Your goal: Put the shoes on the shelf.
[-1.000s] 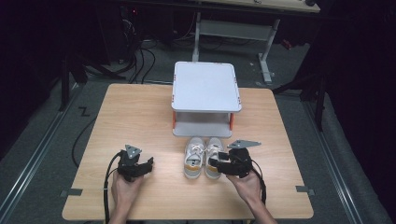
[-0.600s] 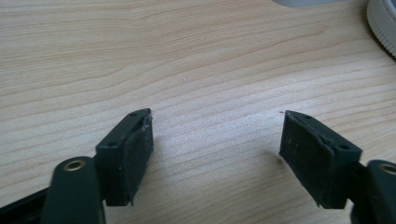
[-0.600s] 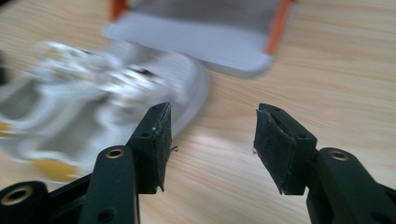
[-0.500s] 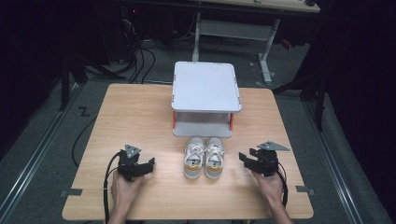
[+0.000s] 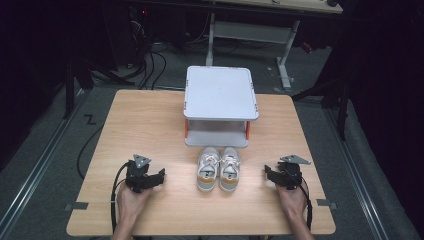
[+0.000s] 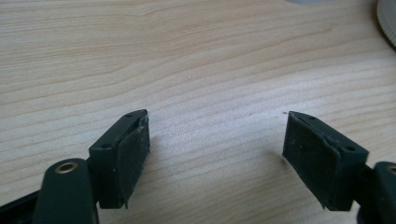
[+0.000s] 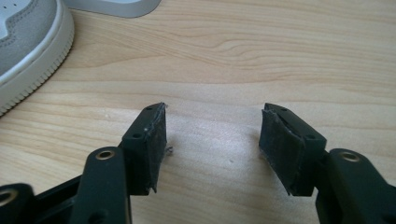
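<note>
— Starting from the high view. Seeing the shoes (image 5: 218,168) side by side on the table (image 5: 140,115), toes toward the stand (image 5: 220,92), just short of its base.

— And touched by anything?

— No. Finding the left gripper (image 5: 161,176) well off to their left and the right gripper (image 5: 267,173) off to their right, both low over the table and pointed inward at the pair. Gripped from behind by a hand each.

— Open or shut?

— Hard to judge from that far up. Moving on to the left gripper view.

— Go on.

— Looking along the left gripper (image 6: 217,140): fingers (image 6: 133,149) spread wide, having just eased in a touch, with nothing between them but bare table (image 6: 187,56). Catching a sliver of shoe (image 6: 387,18) at the top right corner, well clear of the pads.

— Then the right gripper view?

— Much the same. Looking along the right gripper (image 7: 212,135): fingers (image 7: 289,149) wide apart, having just been opening, holding nothing, only wood grain (image 7: 280,56) in the gap. Seeing one shoe (image 7: 28,32) at the upper left, grey upper over a ribbed white sole, apart from the near finger. Making out a corner of the stand (image 7: 116,5) beyond it, at the top edge.

— So, shoes loose on the table?

— Yes, resting there between two empty grippers.
</note>
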